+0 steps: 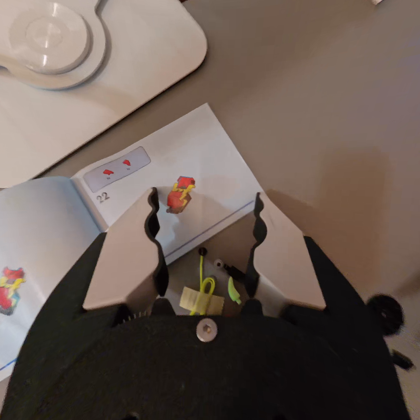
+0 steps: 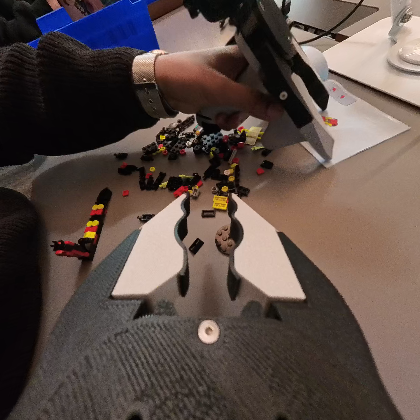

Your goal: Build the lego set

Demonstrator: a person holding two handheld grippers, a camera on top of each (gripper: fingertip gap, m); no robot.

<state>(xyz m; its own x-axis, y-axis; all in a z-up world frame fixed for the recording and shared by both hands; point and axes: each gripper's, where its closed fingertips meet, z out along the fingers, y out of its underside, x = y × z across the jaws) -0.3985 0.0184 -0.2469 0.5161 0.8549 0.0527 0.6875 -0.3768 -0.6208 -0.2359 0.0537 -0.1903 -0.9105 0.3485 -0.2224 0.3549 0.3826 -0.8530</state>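
A smooth grey-brown worktop point(image 1: 318, 95) filled both views, matte, with soft broad shadows and a dull sheen from overhead light. At its far side lay a large white board with rounded corners point(image 1: 127, 75), and on that board stood a white round-footed base point(image 1: 52, 43); its upper part was cut off from view. In the right wrist view blue plastic bins point(image 2: 109, 27) stood at the worktop's back edge, and a flat grey device point(image 2: 331, 16) with black cables point(image 2: 341, 22) running to it lay beyond the white board. No walls, floor or windows showed.
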